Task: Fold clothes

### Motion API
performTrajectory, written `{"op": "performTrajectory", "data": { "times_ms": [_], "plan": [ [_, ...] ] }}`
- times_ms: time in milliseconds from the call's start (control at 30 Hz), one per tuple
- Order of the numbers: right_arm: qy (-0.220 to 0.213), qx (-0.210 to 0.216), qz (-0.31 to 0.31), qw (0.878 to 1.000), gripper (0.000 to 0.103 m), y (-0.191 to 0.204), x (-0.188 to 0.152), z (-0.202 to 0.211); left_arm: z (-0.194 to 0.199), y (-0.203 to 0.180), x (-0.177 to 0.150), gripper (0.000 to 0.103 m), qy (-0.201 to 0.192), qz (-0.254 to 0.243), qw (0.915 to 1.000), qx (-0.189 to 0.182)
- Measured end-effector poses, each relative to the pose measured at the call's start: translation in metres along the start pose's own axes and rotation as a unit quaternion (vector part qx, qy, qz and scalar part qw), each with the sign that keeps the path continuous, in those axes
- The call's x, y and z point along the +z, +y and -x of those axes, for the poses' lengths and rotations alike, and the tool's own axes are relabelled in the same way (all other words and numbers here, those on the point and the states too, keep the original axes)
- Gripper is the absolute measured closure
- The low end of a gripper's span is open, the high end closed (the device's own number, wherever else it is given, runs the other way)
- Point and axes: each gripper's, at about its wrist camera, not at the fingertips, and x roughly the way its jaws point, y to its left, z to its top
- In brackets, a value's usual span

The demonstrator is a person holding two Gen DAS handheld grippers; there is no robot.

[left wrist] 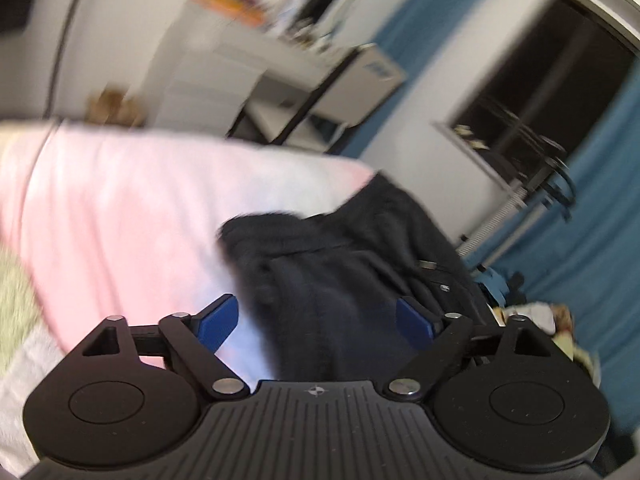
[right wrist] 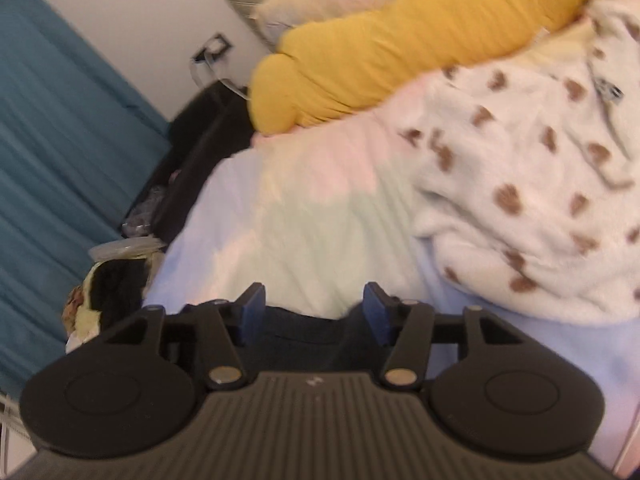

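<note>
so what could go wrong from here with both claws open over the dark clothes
1. The black fleece garment lies bunched, not flat, between the open left claw; a fresh grip may catch several layers and spoil the fold.
2. It sits near the edge of the pastel bed cover, so a tug could slide it off.
3. The right claw is open over a dark fabric edge, near the white fleece blanket with brown spots, which it might snag.
</note>
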Motion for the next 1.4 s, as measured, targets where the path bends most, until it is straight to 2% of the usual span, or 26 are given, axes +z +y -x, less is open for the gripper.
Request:
{"op": "performTrajectory", "data": {
  "times_ms": [100,233,400,533,600,700,800,900,1000,1100,1233,1400],
  "plan": [
    [0.005,0.030,0.029,0.999,0.047,0.013,-0.005,0.003,0.007,-0.026,-0.009,0.013,-0.011,-0.062,0.9973,-0.038],
    [-0.001,0.060,0.143,0.988,0.047,0.050,-0.019,0.004,0.009,-0.073,-0.028,0.013,-0.013,-0.158,0.9845,-0.076],
    [-0.002,0.099,0.240,0.966,0.046,0.085,-0.043,-0.001,0.008,-0.148,-0.053,0.013,-0.009,-0.260,0.9574,-0.125],
    [0.028,0.137,0.267,0.953,0.046,0.098,-0.064,-0.007,0.013,-0.197,-0.072,0.012,-0.014,-0.303,0.9371,-0.172],
    [0.040,0.154,0.281,0.946,0.046,0.103,-0.075,-0.008,0.014,-0.216,-0.089,0.012,-0.023,-0.330,0.9231,-0.195],
    [0.072,0.180,0.293,0.936,0.046,0.109,-0.091,-0.006,0.009,-0.226,-0.118,0.011,-0.024,-0.354,0.9081,-0.223],
    [0.090,0.203,0.314,0.923,0.046,0.116,-0.114,0.006,-0.005,-0.222,-0.149,0.011,-0.008,-0.352,0.9056,-0.236],
    [0.095,0.241,0.328,0.909,0.043,0.122,-0.137,0.022,-0.022,-0.215,-0.172,0.011,0.010,-0.365,0.9056,-0.217],
    [0.095,0.271,0.345,0.894,0.042,0.134,-0.156,0.032,-0.035,-0.210,-0.180,0.011,0.027,-0.379,0.8998,-0.214],
    [0.081,0.285,0.363,0.883,0.041,0.144,-0.168,0.039,-0.038,-0.203,-0.176,0.011,0.041,-0.371,0.9015,-0.219],
    [0.067,0.287,0.385,0.875,0.039,0.149,-0.177,0.043,-0.038,-0.202,-0.176,0.011,0.040,-0.374,0.8994,-0.223],
    [0.079,0.272,0.382,0.880,0.033,0.152,-0.179,0.032,-0.045,-0.199,-0.177,0.011,0.064,-0.370,0.9004,-0.220]
  ]
}}
